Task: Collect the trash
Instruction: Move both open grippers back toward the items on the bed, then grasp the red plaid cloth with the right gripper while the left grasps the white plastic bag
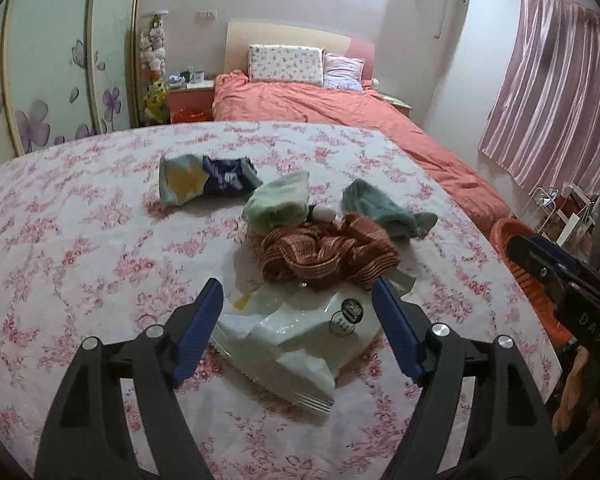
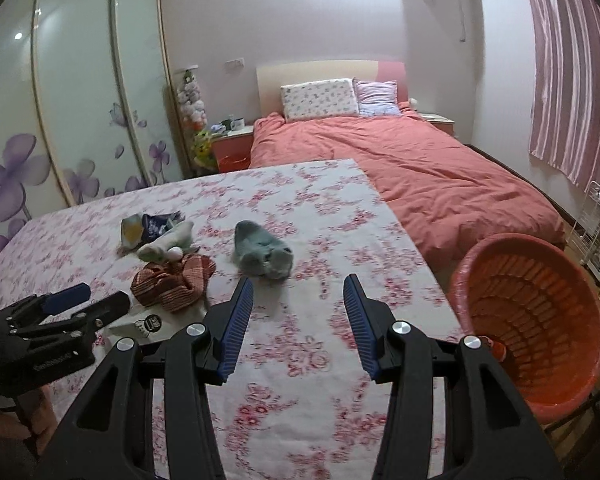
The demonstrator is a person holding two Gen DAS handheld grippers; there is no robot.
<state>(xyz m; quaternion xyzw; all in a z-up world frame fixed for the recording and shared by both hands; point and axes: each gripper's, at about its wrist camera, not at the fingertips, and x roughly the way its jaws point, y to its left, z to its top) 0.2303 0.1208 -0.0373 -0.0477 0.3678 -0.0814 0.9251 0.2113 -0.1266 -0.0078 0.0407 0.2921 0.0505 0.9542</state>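
Observation:
A crumpled white plastic wrapper [image 1: 296, 332] with a round black label lies on the floral-covered table [image 1: 80, 260]. My left gripper [image 1: 298, 296] is open, its blue pads on either side of the wrapper's far end, just above it. A small part of the wrapper also shows in the right wrist view [image 2: 140, 326] beside the left gripper [image 2: 88, 300]. My right gripper [image 2: 298, 288] is open and empty over bare tablecloth, left of the orange basket [image 2: 532, 320]. In the left wrist view the right gripper [image 1: 540, 264] sits in front of the basket [image 1: 504, 232].
On the table lie a brown striped cloth [image 1: 328, 252], a pale green sock [image 1: 280, 200], a teal sock [image 2: 262, 256], a blue-and-yellow item [image 1: 208, 178] and a small white ball [image 1: 324, 213]. A bed with an orange cover [image 2: 440, 176] stands behind.

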